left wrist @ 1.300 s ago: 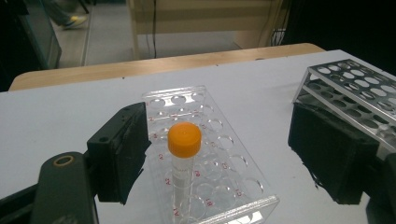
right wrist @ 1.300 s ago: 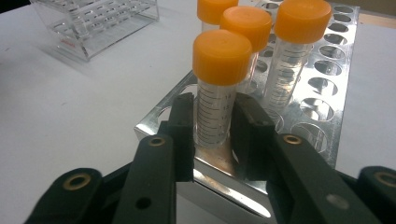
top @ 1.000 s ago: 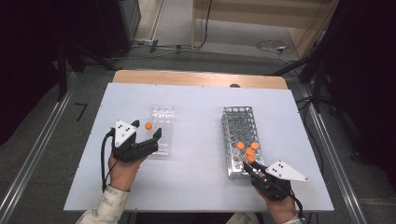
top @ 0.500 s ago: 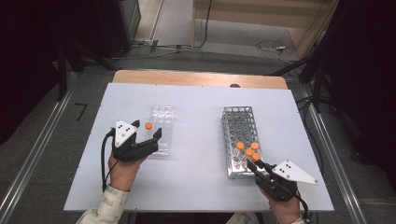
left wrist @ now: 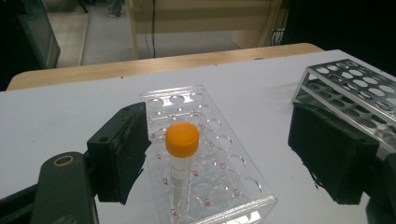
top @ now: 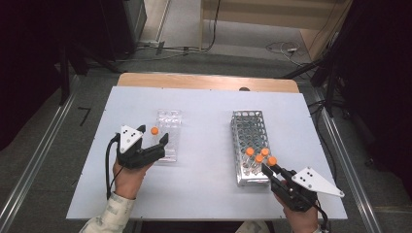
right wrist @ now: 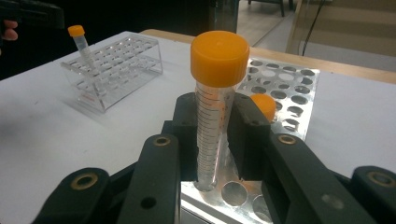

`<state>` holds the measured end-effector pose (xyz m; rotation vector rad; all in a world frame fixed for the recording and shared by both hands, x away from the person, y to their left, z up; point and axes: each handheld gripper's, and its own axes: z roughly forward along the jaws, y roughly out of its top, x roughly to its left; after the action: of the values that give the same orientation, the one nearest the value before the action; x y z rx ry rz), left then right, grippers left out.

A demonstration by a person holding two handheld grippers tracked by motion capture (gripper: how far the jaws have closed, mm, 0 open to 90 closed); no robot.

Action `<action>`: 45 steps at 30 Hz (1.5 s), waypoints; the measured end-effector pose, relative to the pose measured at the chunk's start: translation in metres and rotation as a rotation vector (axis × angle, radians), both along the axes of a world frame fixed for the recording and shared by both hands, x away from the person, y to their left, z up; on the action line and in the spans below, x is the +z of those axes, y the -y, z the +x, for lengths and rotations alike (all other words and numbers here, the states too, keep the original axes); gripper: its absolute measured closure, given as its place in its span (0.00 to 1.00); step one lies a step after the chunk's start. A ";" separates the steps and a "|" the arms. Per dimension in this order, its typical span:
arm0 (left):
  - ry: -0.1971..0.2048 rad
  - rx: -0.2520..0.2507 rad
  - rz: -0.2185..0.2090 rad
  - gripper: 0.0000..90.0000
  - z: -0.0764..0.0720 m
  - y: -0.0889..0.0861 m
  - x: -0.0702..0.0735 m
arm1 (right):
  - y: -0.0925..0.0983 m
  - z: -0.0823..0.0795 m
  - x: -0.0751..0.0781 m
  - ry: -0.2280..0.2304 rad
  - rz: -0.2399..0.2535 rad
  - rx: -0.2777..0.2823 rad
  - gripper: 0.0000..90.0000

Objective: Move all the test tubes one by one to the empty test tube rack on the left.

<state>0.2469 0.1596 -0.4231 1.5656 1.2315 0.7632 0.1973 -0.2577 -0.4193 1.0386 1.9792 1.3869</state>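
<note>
Over the silver metal tube rack (top: 250, 145), right gripper (right wrist: 212, 135) has lifted its clamped orange-capped clear tube (right wrist: 215, 102) higher; left gripper (top: 154, 141) gapes wide, unmoved; white tabletop (top: 204, 107), grey floor beyond.

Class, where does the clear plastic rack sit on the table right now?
In the high view the clear plastic rack lies left of the metal rack, just ahead of the left tongs.

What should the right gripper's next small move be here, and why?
Probably lift straight up. The right gripper is shut on an orange-capped tube whose tip sits at the metal rack's hole; it should clear the rack before crossing to the clear rack.
</note>
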 end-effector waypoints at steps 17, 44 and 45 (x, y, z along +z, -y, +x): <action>0.002 0.000 0.001 0.23 0.000 0.001 0.000 | -0.016 0.001 0.009 -0.014 0.038 0.094 0.80; 0.007 -0.008 0.001 0.23 -0.001 0.002 0.001 | -0.068 0.027 -0.010 -0.069 -0.033 0.203 0.80; 0.007 -0.008 0.002 0.23 -0.001 0.003 0.001 | -0.069 0.028 -0.010 -0.070 -0.033 0.204 0.80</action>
<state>0.2454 0.1570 -0.4221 1.5675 1.2193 0.7642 0.2251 -0.1882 -0.4292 0.9022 2.2028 1.4333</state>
